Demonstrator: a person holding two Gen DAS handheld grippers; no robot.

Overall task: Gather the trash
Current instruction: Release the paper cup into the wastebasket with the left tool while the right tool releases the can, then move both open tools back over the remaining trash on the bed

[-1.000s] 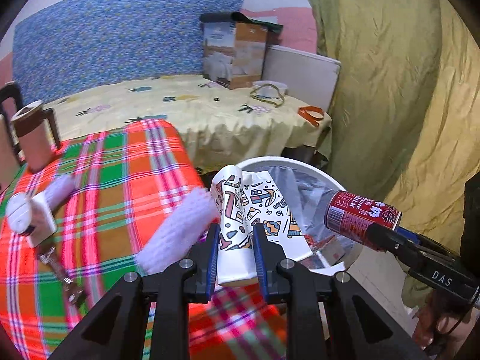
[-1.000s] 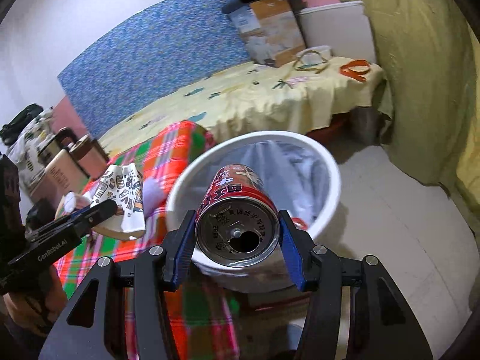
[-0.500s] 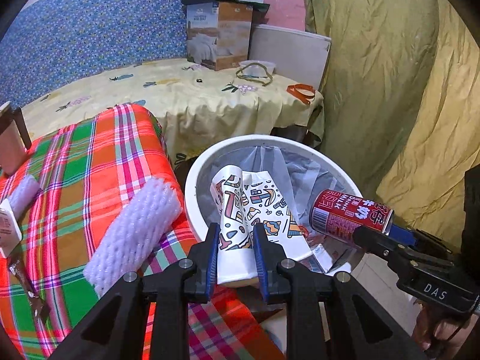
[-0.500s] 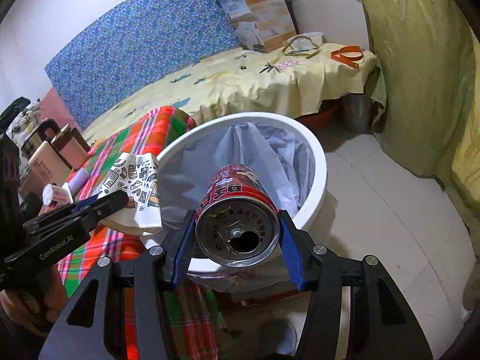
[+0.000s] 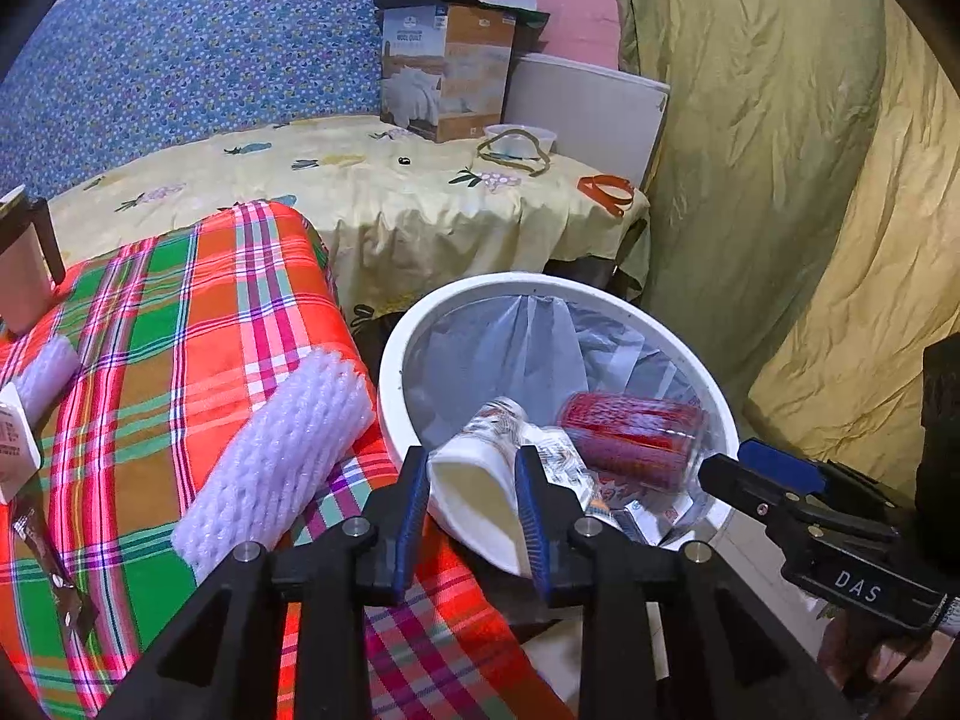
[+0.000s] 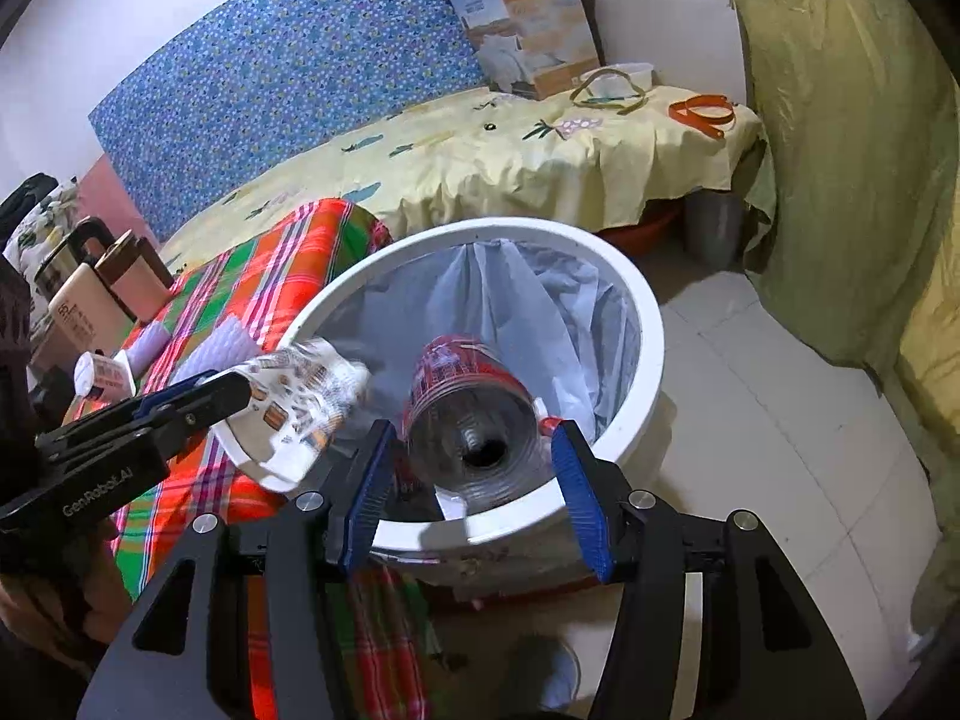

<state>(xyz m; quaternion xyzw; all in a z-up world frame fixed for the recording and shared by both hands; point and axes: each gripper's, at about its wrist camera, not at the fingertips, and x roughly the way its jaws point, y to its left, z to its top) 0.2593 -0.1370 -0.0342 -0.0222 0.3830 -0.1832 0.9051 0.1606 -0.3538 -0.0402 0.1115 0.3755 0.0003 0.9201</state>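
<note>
A white bin (image 5: 540, 283) with a grey liner stands beside the plaid table. My left gripper (image 5: 470, 454) hangs over its near rim and its jaws are opening. The patterned paper cup (image 5: 474, 483) sits between the pads, tipped forward and blurred, slipping loose. In the right wrist view my right gripper (image 6: 473, 429) is over the bin (image 6: 480, 228), jaws opening. The red can (image 6: 471, 414) is blurred between them, with a gap on each side, dropping into the liner. The cup (image 6: 294, 414) tilts off the left gripper (image 6: 180, 408). The can (image 5: 630, 438) shows above the right gripper (image 5: 780, 492).
A white foam net sleeve (image 5: 276, 456) lies on the plaid cloth (image 5: 180, 330) next to the bin. A brown sachet (image 5: 48, 570), a small bottle (image 5: 15, 450) and a mug (image 5: 24, 270) sit at the left. Behind are a yellow-sheeted bed (image 5: 390, 192), a box (image 5: 447, 84) and a curtain (image 5: 780, 180).
Both pairs of jaws have widened. The can and the paper cup, held firmly before, now slip out blurred towards the bin. The left gripper came closer to the bin's rim.
</note>
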